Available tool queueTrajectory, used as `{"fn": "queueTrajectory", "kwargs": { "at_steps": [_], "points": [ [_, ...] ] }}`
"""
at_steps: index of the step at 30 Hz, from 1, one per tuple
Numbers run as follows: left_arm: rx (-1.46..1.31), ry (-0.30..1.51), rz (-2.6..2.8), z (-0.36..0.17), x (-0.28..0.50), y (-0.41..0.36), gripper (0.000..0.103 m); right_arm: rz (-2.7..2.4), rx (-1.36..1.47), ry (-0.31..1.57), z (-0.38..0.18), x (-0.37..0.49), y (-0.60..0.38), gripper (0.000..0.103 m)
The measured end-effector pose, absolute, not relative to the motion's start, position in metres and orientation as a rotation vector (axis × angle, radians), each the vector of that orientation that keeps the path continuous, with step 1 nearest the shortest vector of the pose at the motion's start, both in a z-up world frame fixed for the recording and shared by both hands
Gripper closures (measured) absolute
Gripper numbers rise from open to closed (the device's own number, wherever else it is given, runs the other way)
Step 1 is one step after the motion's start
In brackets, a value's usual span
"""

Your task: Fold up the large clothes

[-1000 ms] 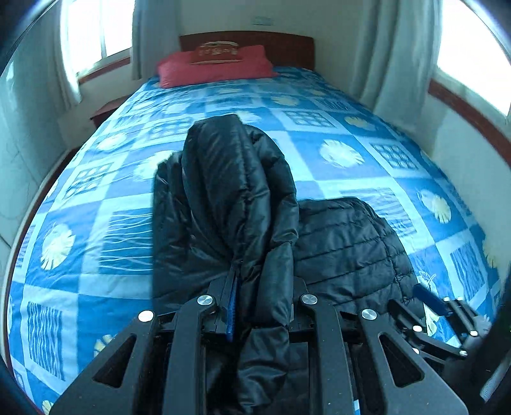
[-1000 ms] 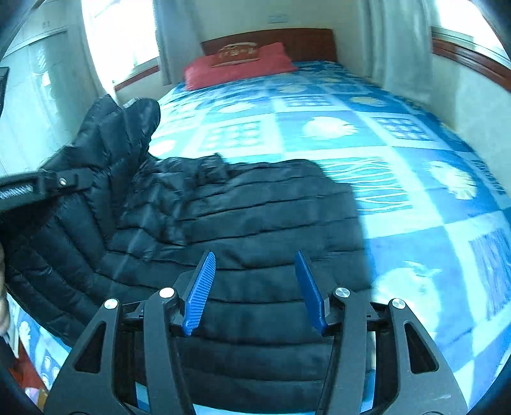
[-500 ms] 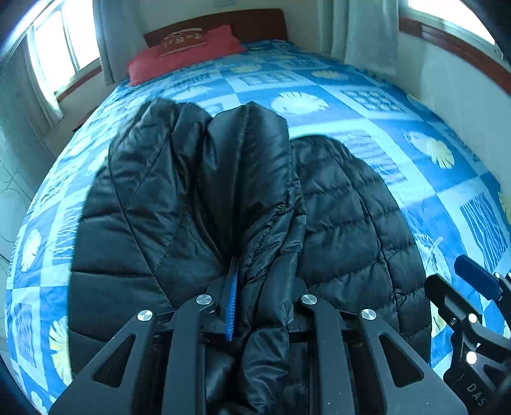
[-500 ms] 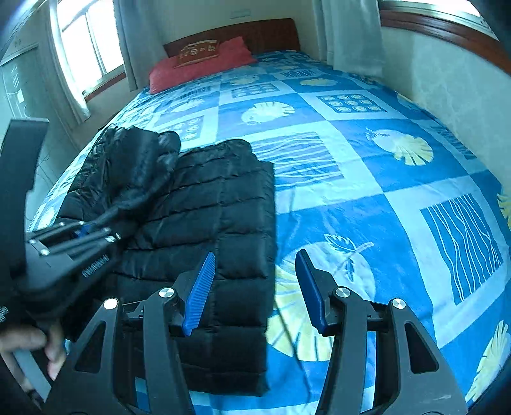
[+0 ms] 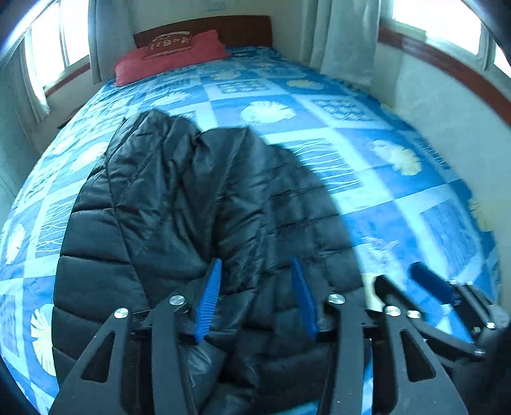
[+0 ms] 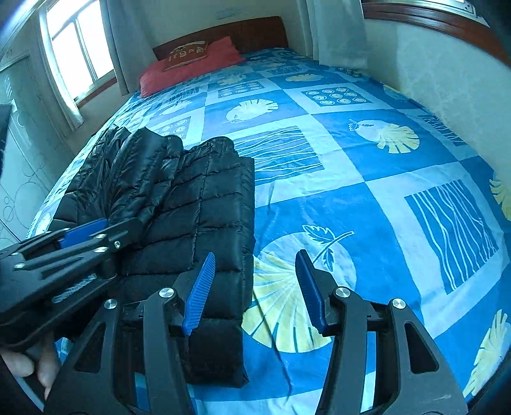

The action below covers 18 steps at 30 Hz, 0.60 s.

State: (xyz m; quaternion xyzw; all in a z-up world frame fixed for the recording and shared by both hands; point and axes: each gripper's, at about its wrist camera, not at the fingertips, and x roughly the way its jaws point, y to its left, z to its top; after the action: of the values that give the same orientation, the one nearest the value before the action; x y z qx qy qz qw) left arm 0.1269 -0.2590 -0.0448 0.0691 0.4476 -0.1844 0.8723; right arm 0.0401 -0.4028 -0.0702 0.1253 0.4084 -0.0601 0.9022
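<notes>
A black quilted puffer jacket (image 5: 179, 204) lies folded on the blue patterned bed (image 5: 367, 178), with one side laid over the other. My left gripper (image 5: 257, 293) is open just above the jacket's near edge, its blue pads apart with jacket fabric lying loose between them. In the right wrist view the jacket (image 6: 204, 204) lies at the left, and the left gripper (image 6: 83, 233) hovers over it. My right gripper (image 6: 254, 287) is open and empty above the jacket's right edge and the bedspread (image 6: 367, 178).
A red pillow (image 5: 169, 57) lies at the wooden headboard (image 5: 236, 28). Curtains and windows flank the bed; a white wall (image 5: 447, 108) runs along its right side. The right gripper shows at the lower right of the left wrist view (image 5: 440, 293).
My left gripper has opened and let go of the jacket fold, which now lies flat over the other half. My right gripper stayed open, to the right of the jacket.
</notes>
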Motion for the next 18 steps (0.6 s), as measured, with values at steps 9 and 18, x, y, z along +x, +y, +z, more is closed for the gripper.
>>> {"fn": "queueTrajectory", "kwargs": {
  "at_steps": [9, 18],
  "points": [
    [0.118, 0.848, -0.522, 0.006, 0.096, -0.259, 0.056, -0.135, 0.247, 0.819, -0.054, 0.031, -0.398, 0.051],
    [0.049, 0.782, -0.378, 0.022, 0.114, -0.172, 0.056, -0.067, 0.194, 0.801, -0.037, 0.049, -0.353, 0.050]
  ]
}}
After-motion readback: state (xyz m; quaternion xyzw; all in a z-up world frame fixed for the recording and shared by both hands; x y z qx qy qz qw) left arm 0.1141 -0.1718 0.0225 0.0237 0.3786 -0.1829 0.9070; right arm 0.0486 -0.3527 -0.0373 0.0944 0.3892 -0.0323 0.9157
